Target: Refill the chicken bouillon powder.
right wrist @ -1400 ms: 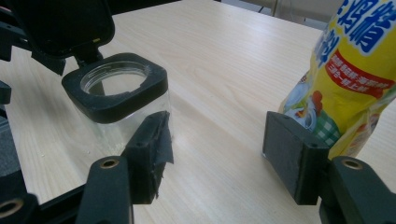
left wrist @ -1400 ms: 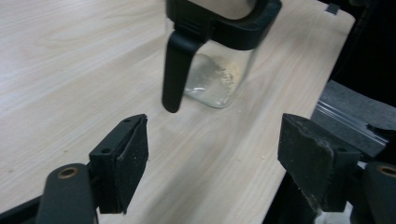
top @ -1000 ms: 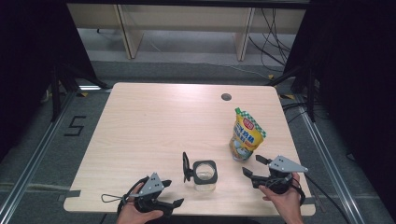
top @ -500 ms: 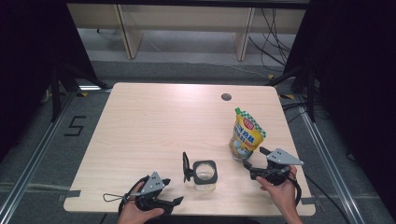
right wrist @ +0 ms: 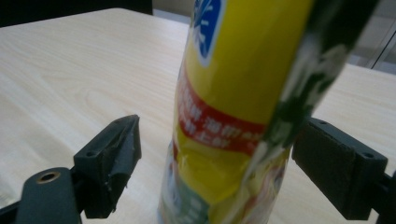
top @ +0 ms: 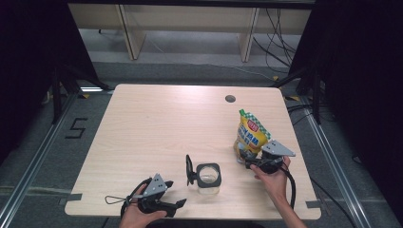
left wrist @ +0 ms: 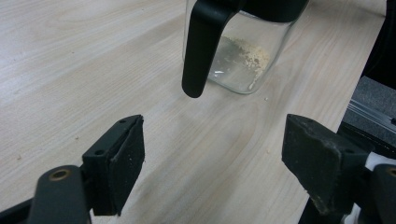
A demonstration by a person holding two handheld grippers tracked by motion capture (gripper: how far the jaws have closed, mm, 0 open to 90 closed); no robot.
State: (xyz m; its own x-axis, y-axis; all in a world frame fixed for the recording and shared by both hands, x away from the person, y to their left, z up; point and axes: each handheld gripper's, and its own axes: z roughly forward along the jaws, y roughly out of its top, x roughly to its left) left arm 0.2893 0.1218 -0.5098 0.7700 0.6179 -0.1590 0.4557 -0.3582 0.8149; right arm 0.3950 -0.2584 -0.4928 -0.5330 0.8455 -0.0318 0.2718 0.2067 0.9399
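- Nearest the person, at the table's front edge in the high view, the left gripper [top: 177,204] lies low over the wood in the left hand [top: 138,216], its cable looping out to the left.
- In the left gripper view its jaws stand wide apart with nothing between them; bare wood shows in the gap.
- Just past it stands the glass jar [top: 208,178], upright, with a black square rim and its black lid [top: 189,169] hinged open and standing on edge at the jar's left side.
- In the left gripper view the jar [left wrist: 240,60] is ahead of the jaws and apart from them, a little pale powder lying on its bottom, and the black lid [left wrist: 201,46] hangs down in front of the glass.
- To the right of the jar, the right hand [top: 273,178] holds the right gripper [top: 246,159] level, its grey plate on top, its tips at the base of the yellow pouch [top: 251,134].
- Its jaws have just been opening and now stand wide. In the right gripper view the yellow pouch [right wrist: 233,107] rises between them, with a gap of wood visible at the left pad [right wrist: 122,154]; at the right pad [right wrist: 334,163] I cannot tell whether it touches.
- The pouch stands upright near the table's right side, its green top corner leaning toward the far left.
- Farther off, the wooden table [top: 157,123] is bare up to a small round hole [top: 230,99] near its far edge.
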